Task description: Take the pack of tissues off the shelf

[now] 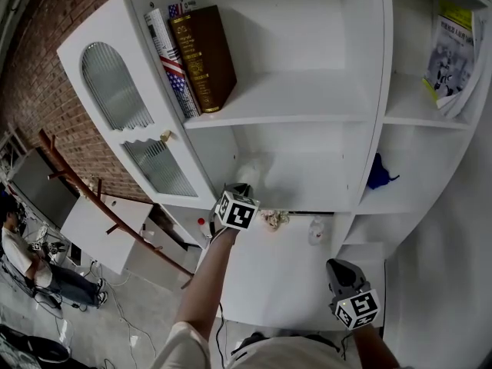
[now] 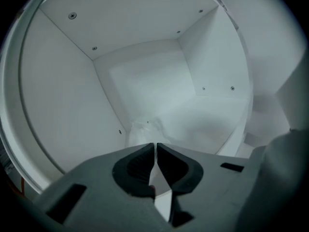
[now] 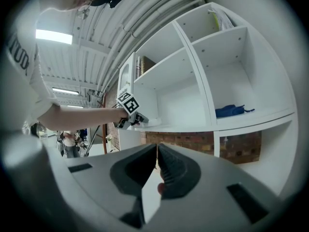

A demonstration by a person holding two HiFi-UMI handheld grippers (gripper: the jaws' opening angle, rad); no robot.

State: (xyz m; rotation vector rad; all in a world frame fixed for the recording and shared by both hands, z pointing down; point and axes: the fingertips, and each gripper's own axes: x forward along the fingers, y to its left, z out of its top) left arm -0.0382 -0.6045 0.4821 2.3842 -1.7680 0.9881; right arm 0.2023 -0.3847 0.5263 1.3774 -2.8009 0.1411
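The pack of tissues (image 1: 252, 169) is white and soft-looking, and lies at the back left of the middle shelf compartment (image 1: 323, 183). My left gripper (image 1: 240, 187) reaches into that compartment, right at the pack. In the left gripper view the pack (image 2: 145, 129) sits directly at the tips, and the left gripper (image 2: 156, 146) is shut with the pack's near edge pinched between its pads. My right gripper (image 1: 339, 267) hangs low at the front right, away from the shelf. In its own view the right gripper (image 3: 157, 149) is shut with nothing in it.
Books (image 1: 198, 60) lean on the shelf above. A blue cloth (image 1: 380, 174) and a booklet (image 1: 453, 52) sit in the right-hand compartments. The glass cabinet door (image 1: 127, 114) stands open at left. A small crumpled item (image 1: 274, 220) and a small bottle (image 1: 316, 231) lie on the white top below.
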